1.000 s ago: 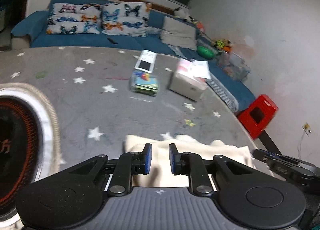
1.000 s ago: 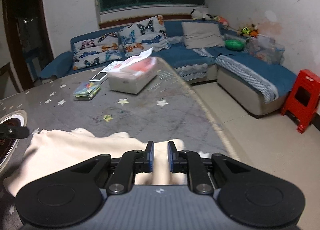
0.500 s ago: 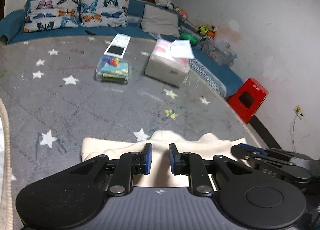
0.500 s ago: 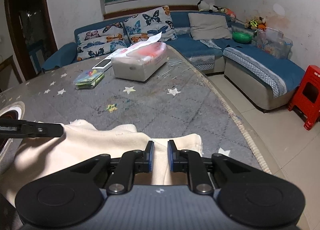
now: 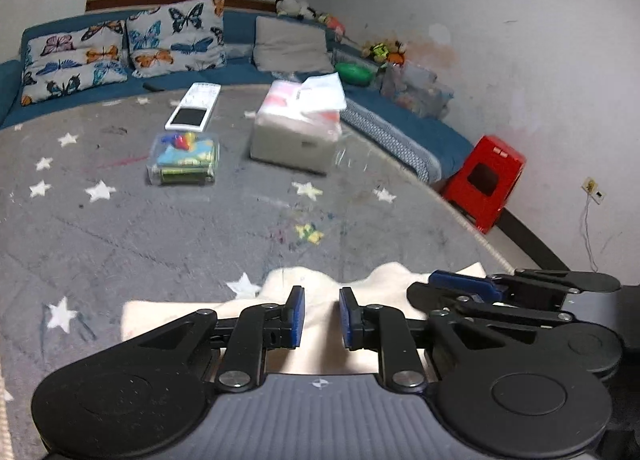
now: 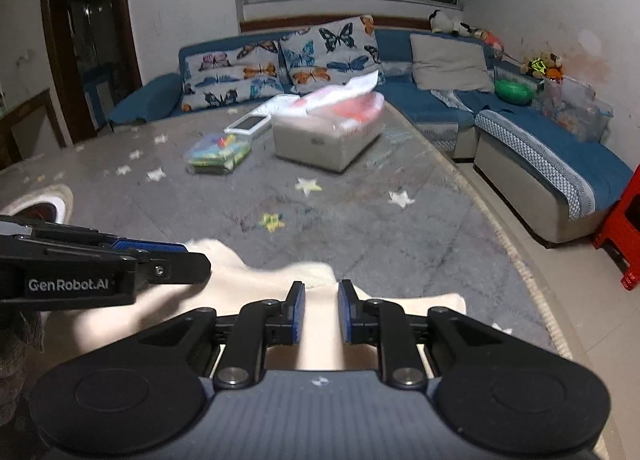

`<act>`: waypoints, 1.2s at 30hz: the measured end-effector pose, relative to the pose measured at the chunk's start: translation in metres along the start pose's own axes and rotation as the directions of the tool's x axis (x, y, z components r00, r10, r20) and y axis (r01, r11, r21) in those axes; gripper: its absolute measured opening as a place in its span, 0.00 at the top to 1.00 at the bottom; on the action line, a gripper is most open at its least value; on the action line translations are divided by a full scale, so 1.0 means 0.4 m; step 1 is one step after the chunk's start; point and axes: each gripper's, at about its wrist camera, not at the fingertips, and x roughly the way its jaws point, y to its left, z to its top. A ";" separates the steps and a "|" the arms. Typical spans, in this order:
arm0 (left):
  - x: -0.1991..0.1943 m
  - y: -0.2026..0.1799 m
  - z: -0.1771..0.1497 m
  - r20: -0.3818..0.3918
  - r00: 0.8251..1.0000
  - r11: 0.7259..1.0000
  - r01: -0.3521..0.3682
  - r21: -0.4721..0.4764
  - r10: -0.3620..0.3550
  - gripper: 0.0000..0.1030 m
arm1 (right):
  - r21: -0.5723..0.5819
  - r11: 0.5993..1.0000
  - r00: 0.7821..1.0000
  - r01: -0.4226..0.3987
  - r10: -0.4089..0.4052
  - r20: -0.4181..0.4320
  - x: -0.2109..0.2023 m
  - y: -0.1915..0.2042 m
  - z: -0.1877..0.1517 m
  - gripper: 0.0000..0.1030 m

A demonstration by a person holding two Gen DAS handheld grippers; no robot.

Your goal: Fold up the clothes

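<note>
Left hand-held gripper [image 5: 321, 314]: the blue-padded fingers stand a narrow gap apart, poised over the near part of the cream garment [image 5: 316, 344]. Cloth shows through the gap; whether any of it is pinched between the pads cannot be told from this view.

Right hand-held gripper [image 6: 320, 310]: same condition, fingers narrowly parted with cream fabric visible between and below them; a grip on the cloth cannot be confirmed. In the left wrist view this gripper [image 5: 460, 284] lies just to the right of the left one, over the right portion of the garment. In the right wrist view the left gripper [image 6: 160, 256] enters from the left edge, its body marked "GenRobot.AI".

Cream garment: lies at the near edge of the worktop [image 5: 160, 240], which is covered in grey fabric printed with white stars. Its far edge is uneven, with two raised humps.

Further back on the worktop, well apart from the garment: a clear plastic box of colourful items [image 5: 184, 160], a white tablet-like device [image 5: 195, 106] beyond it, and a white tissue box [image 5: 296, 128] to their right.

Surroundings: blue sofa [image 6: 540, 140] with butterfly cushions [image 6: 332, 48], a red plastic stool [image 5: 486, 176] by the wall.
</note>
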 end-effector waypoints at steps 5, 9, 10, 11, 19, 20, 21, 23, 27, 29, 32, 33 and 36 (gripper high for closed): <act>-0.035 -0.003 -0.001 0.017 1.000 1.000 0.014 -0.009 -0.014 0.80 | 0.004 1.000 1.000 -0.008 0.008 0.022 -0.058 -0.026 0.004 0.82; -0.082 -0.016 -0.016 0.030 0.999 1.000 0.029 0.008 -0.029 0.81 | 0.013 1.000 1.000 -0.011 0.010 0.021 -0.124 -0.066 -0.018 0.83; -0.092 -0.021 -0.023 0.028 0.999 0.999 0.035 0.016 -0.035 0.81 | 0.011 1.000 1.000 -0.015 0.015 0.016 -0.139 -0.070 -0.029 0.83; -0.103 -0.026 -0.030 0.026 0.999 0.999 0.040 0.024 -0.041 0.81 | 0.009 1.000 1.000 -0.021 0.020 0.011 -0.155 -0.073 -0.041 0.84; -0.170 -0.046 -0.126 -0.003 0.999 0.997 0.048 0.061 -0.048 0.81 | -0.020 0.999 0.999 -0.035 0.035 0.001 -0.220 -0.050 -0.129 0.88; -0.174 -0.043 -0.140 -0.010 0.999 0.998 0.043 0.055 -0.042 0.81 | -0.023 0.999 1.000 -0.031 0.031 -0.004 -0.218 -0.047 -0.138 0.88; -0.179 -0.038 -0.154 -0.015 0.999 0.998 0.039 0.048 -0.038 0.81 | -0.019 0.999 1.000 -0.028 0.027 -0.012 -0.213 -0.049 -0.148 0.88; -0.190 -0.025 -0.176 -0.016 0.999 0.999 0.035 0.031 -0.034 0.81 | -0.002 1.000 1.000 -0.024 0.024 -0.012 -0.209 -0.057 -0.160 0.88; -0.233 -0.004 -0.191 0.015 0.999 0.999 0.038 -0.015 -0.038 0.81 | -0.010 1.000 1.000 -0.018 0.018 0.017 -0.239 -0.044 -0.155 0.88; -0.254 -0.001 -0.195 0.036 0.999 1.000 0.026 -0.012 -0.026 0.80 | -0.032 0.999 0.999 -0.034 0.036 0.039 -0.262 -0.024 -0.152 0.87; -0.275 0.008 -0.203 0.058 0.998 1.000 0.009 -0.014 -0.008 0.80 | -0.054 0.996 0.996 -0.071 0.073 0.051 -0.274 0.009 -0.156 0.87; -0.278 0.013 -0.207 0.059 0.998 1.000 0.004 -0.020 -0.003 0.80 | -0.062 0.995 0.995 -0.081 0.085 0.053 -0.276 0.021 -0.159 0.87; -0.278 0.023 -0.221 0.056 0.998 1.000 -0.010 -0.027 0.012 0.80 | -0.088 0.990 0.992 -0.112 0.116 0.043 -0.269 0.063 -0.172 0.87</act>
